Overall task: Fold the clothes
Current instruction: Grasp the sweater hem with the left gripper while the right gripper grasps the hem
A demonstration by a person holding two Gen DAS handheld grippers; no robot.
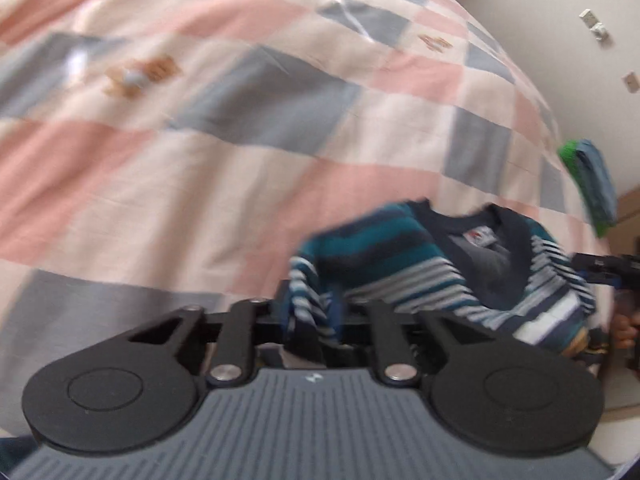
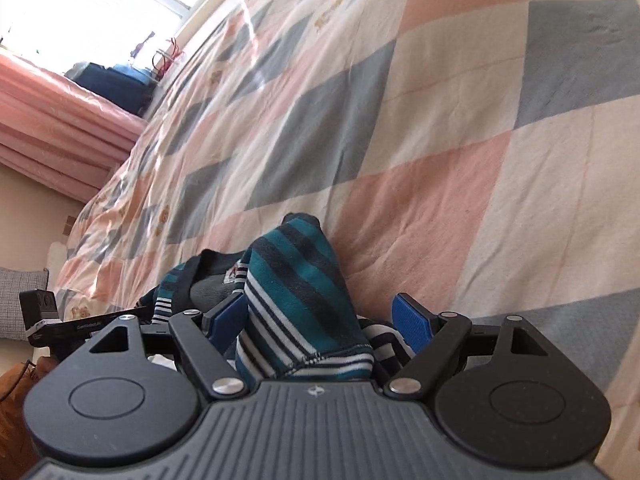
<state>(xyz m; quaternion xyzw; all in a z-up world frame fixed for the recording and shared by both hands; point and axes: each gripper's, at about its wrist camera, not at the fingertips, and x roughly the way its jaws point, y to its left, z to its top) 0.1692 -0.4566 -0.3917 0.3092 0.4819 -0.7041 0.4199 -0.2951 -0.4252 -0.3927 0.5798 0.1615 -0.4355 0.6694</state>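
A teal, navy and white striped sweater (image 1: 420,264) lies bunched on the checked bed quilt (image 1: 200,160), its dark collar and label facing up. My left gripper (image 1: 312,320) is shut on a fold of its striped cloth at the lower middle of the left wrist view. In the right wrist view the sweater (image 2: 296,296) drapes between the blue pads (image 2: 412,320) of my right gripper (image 2: 320,320), whose jaws stand apart around the cloth. The other gripper shows at the far right of the left wrist view (image 1: 608,268).
The pink, grey and cream quilt (image 2: 440,140) covers the bed. Folded green and blue clothes (image 1: 588,184) lie at the bed's far right edge. A pink curtain (image 2: 52,136), a window and a dark blue bag (image 2: 116,84) stand beyond the bed.
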